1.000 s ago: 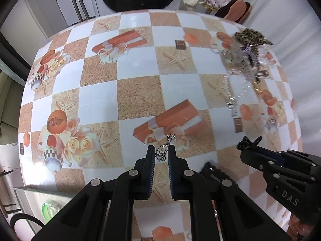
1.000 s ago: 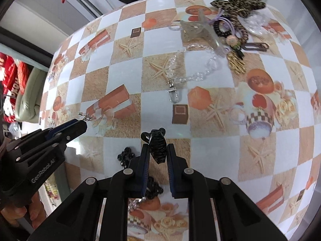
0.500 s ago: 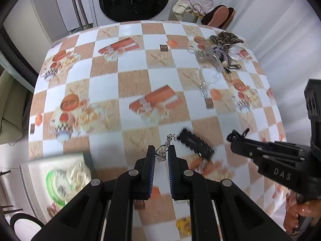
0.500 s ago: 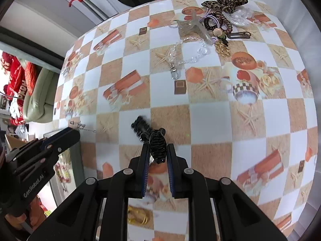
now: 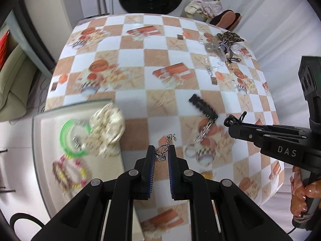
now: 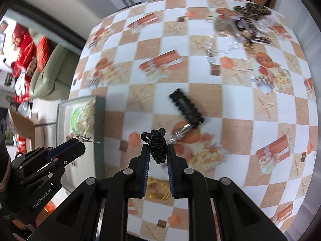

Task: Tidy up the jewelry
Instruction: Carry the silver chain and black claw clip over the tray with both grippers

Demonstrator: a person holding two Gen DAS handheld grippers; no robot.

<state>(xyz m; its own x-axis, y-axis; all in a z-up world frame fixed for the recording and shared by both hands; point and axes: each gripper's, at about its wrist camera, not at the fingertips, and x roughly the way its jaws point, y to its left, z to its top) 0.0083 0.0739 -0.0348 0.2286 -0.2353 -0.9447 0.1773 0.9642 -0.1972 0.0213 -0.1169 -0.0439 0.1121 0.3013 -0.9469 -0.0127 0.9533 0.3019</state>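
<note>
Both grippers have drawn back toward the grey tray (image 5: 38, 124): left gripper (image 5: 161, 153) jaws grip a thin silver chain (image 5: 165, 146), right gripper (image 6: 157, 150) jaws clamp a black hair claw (image 6: 157, 147); deposit appears imminent.

Left wrist view: sitting behind the left gripper (image 5: 161, 153), looking forward and steeply down over the checkered table (image 5: 160, 60), high above it. Right wrist view: sitting behind the right gripper (image 6: 157, 150), facing likewise. Both are taking in the tray (image 5: 38, 140), the black comb clip (image 6: 186, 108), the far jewelry pile (image 5: 224, 46), and each other's gripper.
</note>
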